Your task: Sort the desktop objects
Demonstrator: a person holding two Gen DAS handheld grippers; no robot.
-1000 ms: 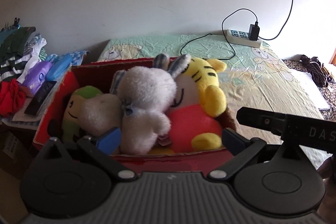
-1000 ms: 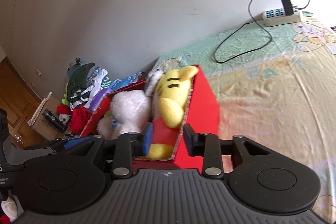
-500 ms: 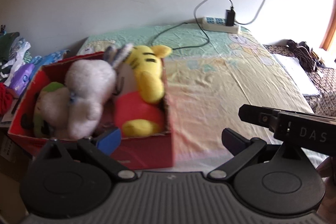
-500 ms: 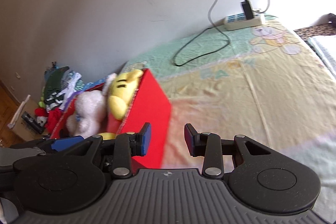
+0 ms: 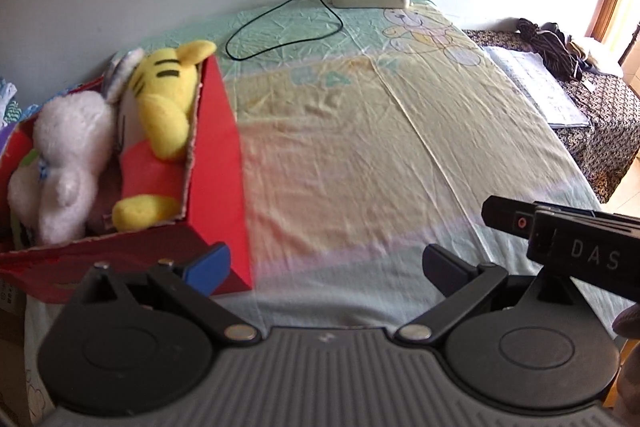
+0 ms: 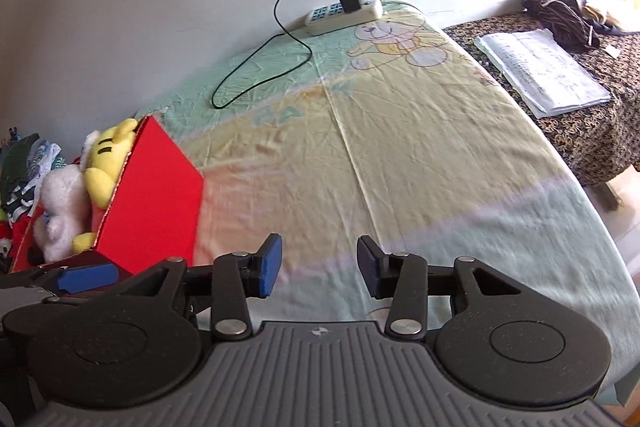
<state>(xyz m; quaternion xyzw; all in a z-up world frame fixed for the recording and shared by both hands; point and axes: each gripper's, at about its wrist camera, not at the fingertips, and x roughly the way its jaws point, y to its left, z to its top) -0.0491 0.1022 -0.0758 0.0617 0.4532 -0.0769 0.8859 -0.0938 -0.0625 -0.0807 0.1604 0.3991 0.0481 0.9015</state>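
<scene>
Two claws, left (image 5: pixel 326 265) and right (image 6: pixel 319 265), open and empty above bare bed (image 5: pixel 360 155); toys boxed (image 5: pixel 218 155); sorting seemingly finished, next merely withdrawing.

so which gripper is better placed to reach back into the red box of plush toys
Left, probably. The left gripper is open with one finger beside the red box; the right gripper, also open, points at bare sheet, farther away.
</scene>
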